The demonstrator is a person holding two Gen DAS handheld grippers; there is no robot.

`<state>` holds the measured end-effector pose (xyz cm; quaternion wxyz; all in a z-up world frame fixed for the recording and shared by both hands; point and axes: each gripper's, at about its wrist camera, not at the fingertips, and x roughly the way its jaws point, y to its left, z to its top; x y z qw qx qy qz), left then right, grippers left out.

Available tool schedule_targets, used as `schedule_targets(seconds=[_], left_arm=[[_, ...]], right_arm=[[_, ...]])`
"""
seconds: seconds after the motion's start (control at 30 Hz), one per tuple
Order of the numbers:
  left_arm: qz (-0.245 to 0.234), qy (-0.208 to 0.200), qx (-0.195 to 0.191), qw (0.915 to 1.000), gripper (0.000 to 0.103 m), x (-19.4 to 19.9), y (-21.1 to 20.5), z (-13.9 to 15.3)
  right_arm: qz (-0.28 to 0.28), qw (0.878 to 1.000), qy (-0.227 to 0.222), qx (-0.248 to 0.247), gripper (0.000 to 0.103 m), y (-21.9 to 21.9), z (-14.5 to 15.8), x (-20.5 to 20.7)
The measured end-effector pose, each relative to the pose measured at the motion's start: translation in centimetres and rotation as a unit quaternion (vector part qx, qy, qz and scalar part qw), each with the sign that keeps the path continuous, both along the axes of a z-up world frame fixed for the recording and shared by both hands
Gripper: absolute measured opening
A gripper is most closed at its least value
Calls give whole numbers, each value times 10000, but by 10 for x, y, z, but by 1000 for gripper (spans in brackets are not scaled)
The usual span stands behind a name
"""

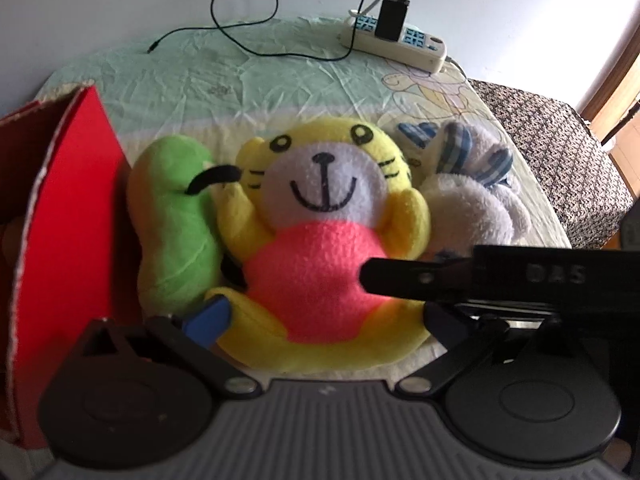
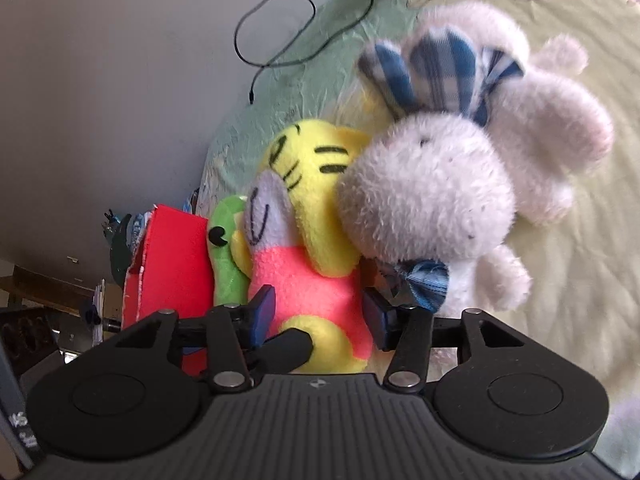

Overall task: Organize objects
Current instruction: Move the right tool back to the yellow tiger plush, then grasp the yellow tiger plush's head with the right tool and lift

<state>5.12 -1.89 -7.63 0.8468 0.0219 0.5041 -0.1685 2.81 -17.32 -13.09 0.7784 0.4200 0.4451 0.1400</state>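
Both jaws of the right gripper point(image 2: 318, 314) were spread around the yellow tiger plush point(image 2: 316, 280), not yet clamped; a squeeze at the pink belly was judged best before lifting toward the red box point(image 2: 168, 264).

Yellow tiger toy point(image 1: 320, 216): matt fleece, nubbly pile. White rabbit toy point(image 2: 432, 200): long fluffy plush, ears lined in woven checked cloth. Green plush point(image 1: 176, 224): soft matt fabric. Red box point(image 1: 60, 216): smooth card, torn white edges. Bench cover point(image 1: 248, 76): creased, slightly glossy sheet. Power strip point(image 1: 400, 44): smooth plastic.
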Motion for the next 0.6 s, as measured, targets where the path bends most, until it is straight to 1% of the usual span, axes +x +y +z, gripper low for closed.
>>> schedule_targets(seconds=[0.17, 0.23, 0.33, 0.43, 0.47, 0.5, 0.53, 0.57, 0.6], left_arm=[[26, 82, -130, 9999, 103, 7, 3, -4], [-2, 105, -159, 9998, 103, 8, 3, -5], [-108, 38, -68, 9999, 100, 5, -2, -5], [-271, -67, -64, 9996, 100, -2, -4, 0], [-315, -81, -79, 9994, 100, -5, -3, 2], [-360, -75, -104, 9993, 99, -7, -3, 4], [-397, -61, -121, 9991, 98, -10, -2, 5], [-439, -22, -169, 9989, 97, -12, -2, 5], [-474, 78, -286, 9984, 93, -14, 0, 5]], right_arm=[[95, 9999, -29, -19, 52, 4, -4, 2], [136, 9999, -28, 8, 47, 3, -4, 2], [264, 9996, -119, -54, 37, 4, 0, -1], [349, 9991, -186, -159, 31, 5, 6, -5], [380, 9990, -191, -152, 30, 6, 7, -7], [433, 9988, -200, -135, 27, 7, 9, -10], [491, 9985, -211, -98, 24, 8, 11, -11], [551, 9982, -211, -109, 25, 9, 13, -15], [579, 9979, -214, -190, 25, 10, 15, -18]])
